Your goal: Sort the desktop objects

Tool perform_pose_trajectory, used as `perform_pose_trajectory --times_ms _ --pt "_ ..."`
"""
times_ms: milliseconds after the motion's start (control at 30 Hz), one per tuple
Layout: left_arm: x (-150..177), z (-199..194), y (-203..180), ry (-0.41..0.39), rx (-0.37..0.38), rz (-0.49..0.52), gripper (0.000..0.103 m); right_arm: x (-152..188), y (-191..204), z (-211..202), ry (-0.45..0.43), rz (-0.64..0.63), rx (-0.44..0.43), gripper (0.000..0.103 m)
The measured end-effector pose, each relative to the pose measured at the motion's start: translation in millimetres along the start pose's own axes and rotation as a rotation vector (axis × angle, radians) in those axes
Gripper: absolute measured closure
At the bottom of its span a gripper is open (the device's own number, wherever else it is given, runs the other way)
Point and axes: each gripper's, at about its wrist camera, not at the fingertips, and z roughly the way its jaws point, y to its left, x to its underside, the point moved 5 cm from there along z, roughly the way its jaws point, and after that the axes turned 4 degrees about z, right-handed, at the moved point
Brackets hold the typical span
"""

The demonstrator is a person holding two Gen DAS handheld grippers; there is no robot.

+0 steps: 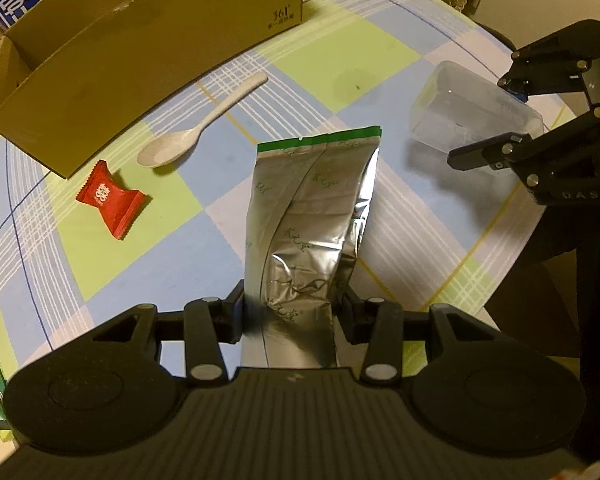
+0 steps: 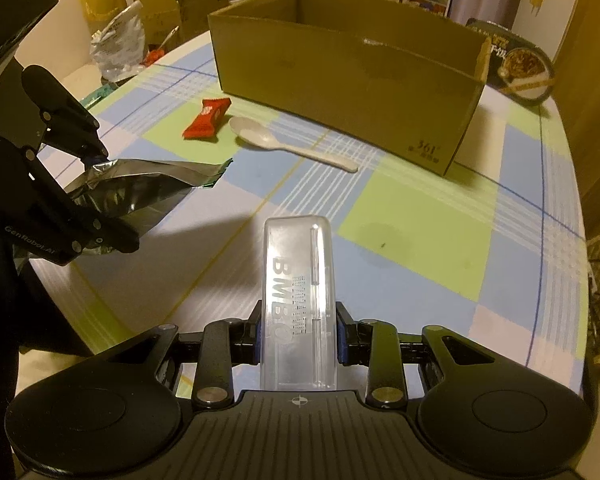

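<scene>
Left wrist view: the left gripper (image 1: 292,316) is clamping its two black jaws partway closed on the lower end of a crinkled silver foil pouch with a green sealed strip at its far edge (image 1: 312,216), which is sticking out ahead of the fingers above the round table covered in a blue, green and white checked cloth (image 1: 380,52). A red candy wrapper with pinked ends (image 1: 112,202) and a pale plastic spoon (image 1: 196,130) are lying on the cloth just in front of an open brown cardboard box (image 1: 132,64). At the right edge the right gripper (image 1: 516,120) is gripping a clear rectangular plastic case (image 1: 468,116).

Right wrist view: the right gripper (image 2: 298,340) is pinching the clear rectangular plastic case (image 2: 298,300), marked with white lettering, between blue-padded jaws that are nearly closed on its sides; the case is pointing forward over the checked cloth (image 2: 420,216). On the left the left gripper (image 2: 96,196) is holding the foil pouch (image 2: 140,184) clear of the table. The red wrapper (image 2: 206,118) and the spoon (image 2: 284,142) are lying side by side, close together, near the front wall of the cardboard box (image 2: 348,80). A dark round instant-food bowl (image 2: 516,64) is sitting just beyond the box's right corner.
</scene>
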Motion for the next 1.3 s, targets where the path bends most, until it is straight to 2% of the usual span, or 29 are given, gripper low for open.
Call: perform_pose_trajectory --times_ms 267,700,1067,1300 --pt "2.0 -16.1 2.7 -0.023 0.014 -0.037 0.064 -1.8 5.5 -11.0 -0.021 -0.001 0.005 0.074" --pt "0.1 -42.0 16.1 -0.024 -0.002 -0.056 0.064 -12.7 10.6 -21.2 -0.041 0.035 -0.007 0.074" --pt "-18.3 -60.7 32.5 -0.049 -0.001 -0.086 0.064 -51.3 7.0 -28.0 -0.069 0.045 -0.003 0.074" --pt "-29.8 -75.4 52.1 -0.072 -0.009 -0.139 0.064 -81.0 -1.4 -33.6 -0.085 0.048 0.014 0.074"
